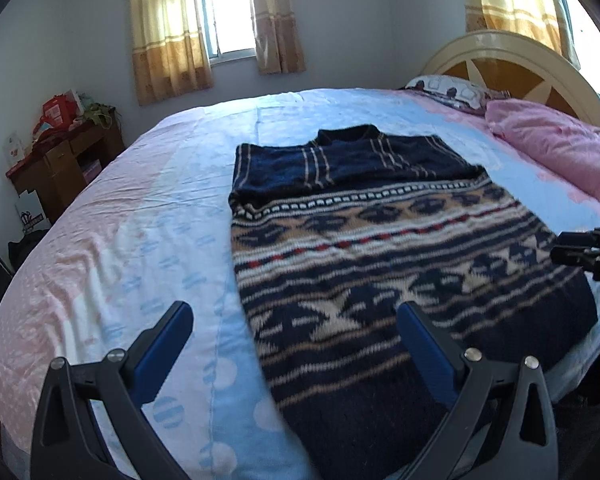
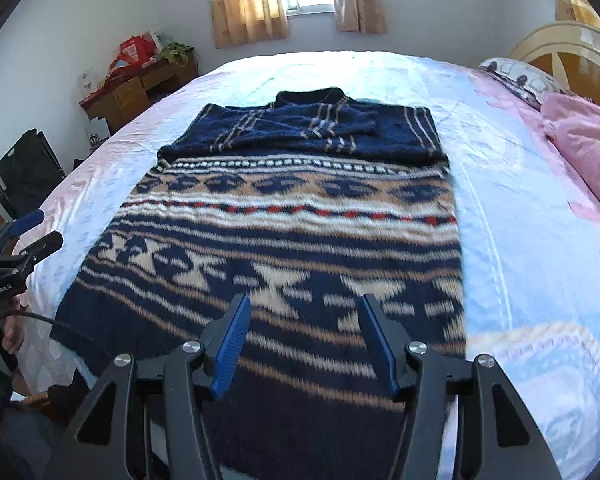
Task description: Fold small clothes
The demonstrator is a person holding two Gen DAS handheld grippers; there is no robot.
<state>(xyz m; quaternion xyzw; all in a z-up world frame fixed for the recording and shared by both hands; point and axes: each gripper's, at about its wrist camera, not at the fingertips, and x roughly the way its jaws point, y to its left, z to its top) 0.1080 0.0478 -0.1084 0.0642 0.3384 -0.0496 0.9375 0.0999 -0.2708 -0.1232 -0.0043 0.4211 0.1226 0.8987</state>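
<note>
A navy knit sweater (image 1: 380,248) with tan, white and red patterned bands lies flat on the bed, collar away from me, both sleeves folded across the chest. It also shows in the right wrist view (image 2: 292,220). My left gripper (image 1: 296,316) is open and empty, above the sweater's near left edge. My right gripper (image 2: 304,308) is open and empty, above the sweater's hem. The right gripper also shows at the right edge of the left wrist view (image 1: 588,252). The left gripper shows at the left edge of the right wrist view (image 2: 32,236).
The bed has a pale blue and pink sheet (image 1: 148,232). A pink quilt (image 1: 556,148) and a pillow (image 1: 448,90) lie by the headboard (image 1: 500,48). A wooden desk (image 1: 60,160) with clutter stands left of the bed. A black bag (image 2: 28,164) sits on the floor.
</note>
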